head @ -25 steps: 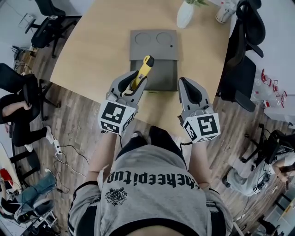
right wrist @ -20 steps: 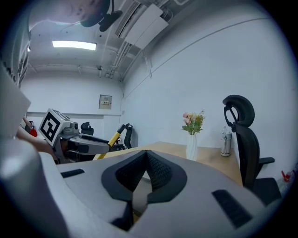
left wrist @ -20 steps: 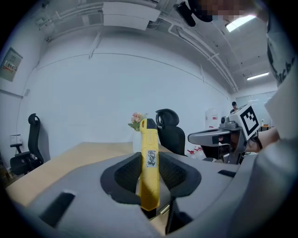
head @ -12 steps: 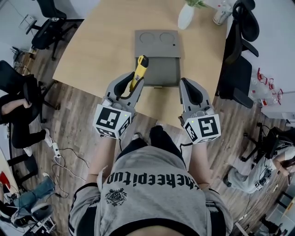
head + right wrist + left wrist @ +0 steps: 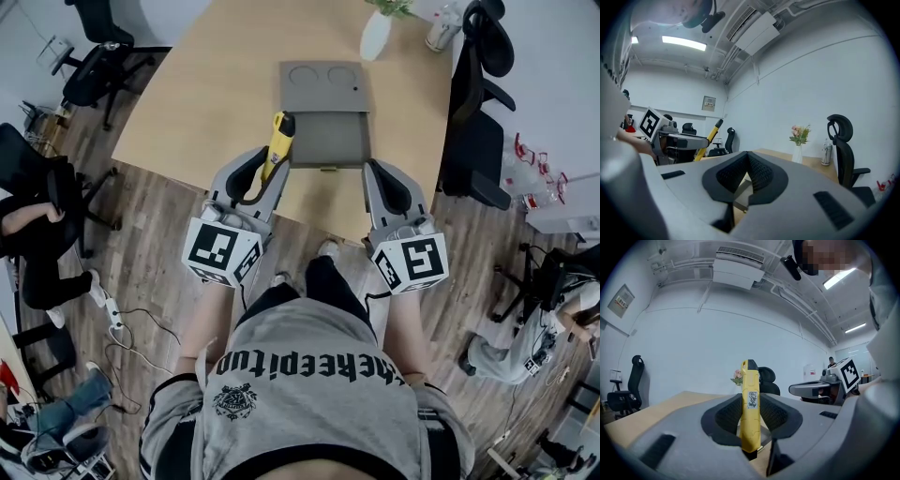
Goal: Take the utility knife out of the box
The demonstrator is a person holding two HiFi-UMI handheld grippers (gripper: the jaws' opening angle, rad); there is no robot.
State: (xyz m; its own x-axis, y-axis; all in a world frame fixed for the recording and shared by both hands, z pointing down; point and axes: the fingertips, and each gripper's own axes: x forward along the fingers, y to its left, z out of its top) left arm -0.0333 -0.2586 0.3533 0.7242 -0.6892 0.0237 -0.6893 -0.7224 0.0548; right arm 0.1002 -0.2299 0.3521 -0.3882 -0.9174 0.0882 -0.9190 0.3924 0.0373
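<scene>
The left gripper [image 5: 263,167] has its jaws closed on the yellow utility knife [image 5: 750,405], pads pressing both flanks. The knife's black-tipped front end sticks out past the jaw tips, and in the head view it sits at the left edge of the open grey box [image 5: 328,139] on the wooden table [image 5: 216,94]. The right gripper [image 5: 378,171], near the box's front right corner, has its jaw tips together on nothing.

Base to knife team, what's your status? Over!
Left tool shut on knife. Right tool shut, empty. Knife lifted, out of box. Nothing in the way.
</scene>
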